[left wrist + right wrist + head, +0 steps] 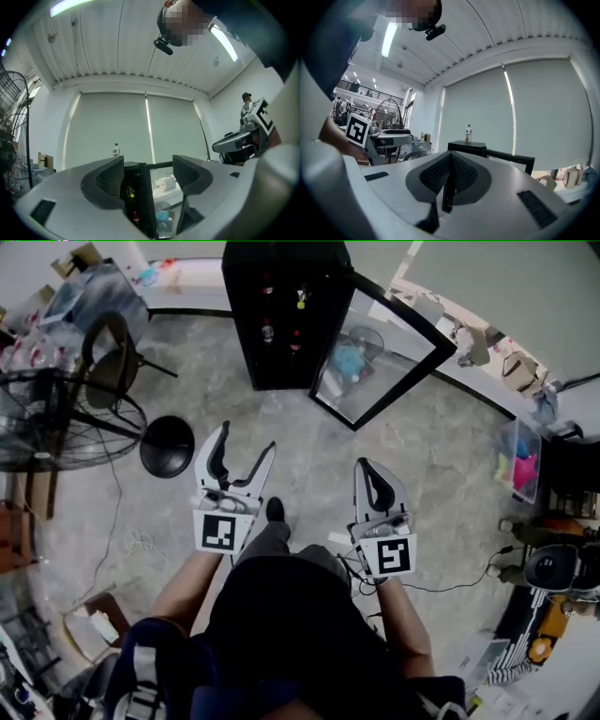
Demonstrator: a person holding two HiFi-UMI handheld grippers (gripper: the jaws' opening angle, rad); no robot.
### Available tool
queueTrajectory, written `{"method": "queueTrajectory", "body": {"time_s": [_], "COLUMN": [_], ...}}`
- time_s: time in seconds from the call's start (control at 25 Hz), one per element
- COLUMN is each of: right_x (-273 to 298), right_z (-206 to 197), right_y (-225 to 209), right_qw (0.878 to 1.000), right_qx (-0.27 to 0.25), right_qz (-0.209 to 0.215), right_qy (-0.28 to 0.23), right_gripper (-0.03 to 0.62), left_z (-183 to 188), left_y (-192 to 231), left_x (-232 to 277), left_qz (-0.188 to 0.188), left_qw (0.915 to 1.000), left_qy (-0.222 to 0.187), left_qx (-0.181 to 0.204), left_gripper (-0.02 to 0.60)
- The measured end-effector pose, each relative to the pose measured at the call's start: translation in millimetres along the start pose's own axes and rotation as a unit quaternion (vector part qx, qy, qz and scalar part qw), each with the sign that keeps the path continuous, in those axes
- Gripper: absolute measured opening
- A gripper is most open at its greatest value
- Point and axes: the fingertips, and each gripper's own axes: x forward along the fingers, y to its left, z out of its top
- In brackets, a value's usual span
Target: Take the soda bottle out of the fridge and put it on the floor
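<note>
The black fridge (281,324) stands on the floor ahead of me, its glass door (384,357) swung open to the right. Small bottles (268,332) show on its shelves; which one is the soda I cannot tell. A clear bottle (116,151) stands on top of the fridge (138,197), and the right gripper view shows this bottle (468,134) too. My left gripper (248,437) is open and empty, well short of the fridge, which the left gripper (147,161) frames between its jaws. My right gripper (363,465) is shut on nothing, its jaws (451,159) pressed together.
A floor fan (56,418) and a chair (112,352) stand at the left, with a round black base (167,446) near the left gripper. A plastic box (523,465) and clutter line the right wall. A cable (450,582) lies on the floor. My foot (275,510) is between the grippers.
</note>
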Motion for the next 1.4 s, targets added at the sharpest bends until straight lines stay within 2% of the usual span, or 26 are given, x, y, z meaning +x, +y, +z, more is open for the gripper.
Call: {"method": "queueTrajectory", "body": {"time_s": [0.24, 0.48, 0.84, 1.12, 1.24, 1.4], "right_x": [65, 118, 210, 268, 293, 326], "right_z": [-2, -17, -46, -78, -93, -106], "right_y": [-15, -47, -122, -163, -174, -174], "right_qw": [1.000, 1.000, 0.998, 0.994, 0.995, 0.996], "right_qx": [0.006, 0.001, 0.017, 0.010, 0.014, 0.008], "right_qz": [-0.005, 0.015, 0.062, 0.103, 0.100, 0.094], "right_qy": [0.014, 0.023, 0.010, 0.015, 0.014, -0.004], "right_gripper": [0.018, 0.018, 0.018, 0.018, 0.018, 0.018], "left_z": [-26, -56, -112, -176, -210, -255], "left_y": [39, 56, 66, 91, 105, 125], "left_x": [65, 134, 263, 352, 384, 422], "left_qz": [-0.017, -0.007, 0.022, 0.058, 0.064, 0.054], "left_qw": [0.9998, 0.9997, 0.9988, 0.9965, 0.9957, 0.9960], "left_qy": [0.014, 0.020, 0.043, 0.060, 0.068, 0.071], "left_qx": [-0.005, -0.014, -0.001, -0.004, -0.004, -0.004], "left_gripper": [0.318, 0.318, 0.318, 0.318, 0.318, 0.318]}}
